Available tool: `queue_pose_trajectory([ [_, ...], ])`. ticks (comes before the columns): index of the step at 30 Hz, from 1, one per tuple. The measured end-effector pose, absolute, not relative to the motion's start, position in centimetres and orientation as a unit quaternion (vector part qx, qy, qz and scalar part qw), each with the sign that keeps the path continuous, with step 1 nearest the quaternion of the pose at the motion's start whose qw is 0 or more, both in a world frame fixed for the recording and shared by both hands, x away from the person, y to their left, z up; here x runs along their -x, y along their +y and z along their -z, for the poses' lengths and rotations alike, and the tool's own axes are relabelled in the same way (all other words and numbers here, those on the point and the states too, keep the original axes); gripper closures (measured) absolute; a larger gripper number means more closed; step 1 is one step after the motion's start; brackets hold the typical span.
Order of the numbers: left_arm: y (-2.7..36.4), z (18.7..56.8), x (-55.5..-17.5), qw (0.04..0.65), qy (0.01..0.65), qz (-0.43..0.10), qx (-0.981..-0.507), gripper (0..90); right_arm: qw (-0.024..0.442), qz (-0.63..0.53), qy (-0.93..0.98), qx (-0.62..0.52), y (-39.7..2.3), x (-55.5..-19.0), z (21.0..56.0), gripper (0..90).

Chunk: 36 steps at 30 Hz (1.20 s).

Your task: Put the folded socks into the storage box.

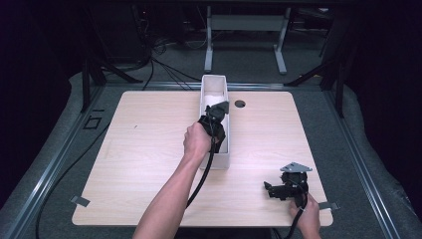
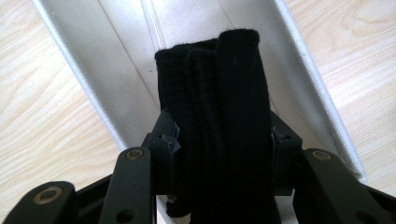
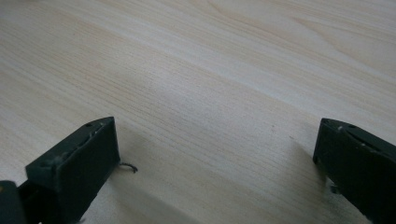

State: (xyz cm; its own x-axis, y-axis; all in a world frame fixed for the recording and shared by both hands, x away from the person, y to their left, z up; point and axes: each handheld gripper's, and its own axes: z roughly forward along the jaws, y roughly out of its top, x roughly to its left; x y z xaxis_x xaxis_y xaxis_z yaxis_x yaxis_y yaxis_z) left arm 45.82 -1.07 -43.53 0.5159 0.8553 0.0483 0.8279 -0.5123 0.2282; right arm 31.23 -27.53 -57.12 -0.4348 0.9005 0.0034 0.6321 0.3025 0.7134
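Left tool (image 1: pixel 217 115) over the long white box (image 1: pixel 205 87) standing lengthwise at the middle of the desk (image 1: pixel 149 149), reaching down into it near its middle. Jaws closed on a folded bundle of black cloth (image 2: pixel 219 107), pads pressing it from both sides. In the left gripper view, cloth upright between the jaws, ribbed, its top end rounded, hanging inside the box with the pale box floor and both side walls behind it. Cannot tell whether the lower end of the cloth touches the box floor. Left hand (image 1: pixel 196 142) just beside the near part of the box, cable trailing back along the forearm.

Right tool (image 1: pixel 271 189) low over the near right corner of the desk, well apart from the box, pointing toward the left of the high view. Jaws spread wide, nothing between them; bare wood grain under them in the right gripper view (image 3: pixel 210 154). Right hand (image 1: pixel 307 214) at the desk's near edge.
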Motion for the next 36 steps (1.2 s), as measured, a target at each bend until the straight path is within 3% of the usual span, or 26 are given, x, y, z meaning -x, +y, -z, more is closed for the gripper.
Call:
queue_pose_trajectory([
  [12, -1.6, 44.2, -45.8, 0.072, 0.483, -0.073, -0.870, 50.7, 0.205, -0.327, 0.781, -0.491, -27.5, -31.2, 57.1, 0.0],
  [36, 1.1, 40.0, -44.8, 0.111, 0.469, -0.099, -0.871, 16.3, 0.203, -0.325, 0.783, -0.490, -27.6, -31.2, 57.1, 0.0],
])
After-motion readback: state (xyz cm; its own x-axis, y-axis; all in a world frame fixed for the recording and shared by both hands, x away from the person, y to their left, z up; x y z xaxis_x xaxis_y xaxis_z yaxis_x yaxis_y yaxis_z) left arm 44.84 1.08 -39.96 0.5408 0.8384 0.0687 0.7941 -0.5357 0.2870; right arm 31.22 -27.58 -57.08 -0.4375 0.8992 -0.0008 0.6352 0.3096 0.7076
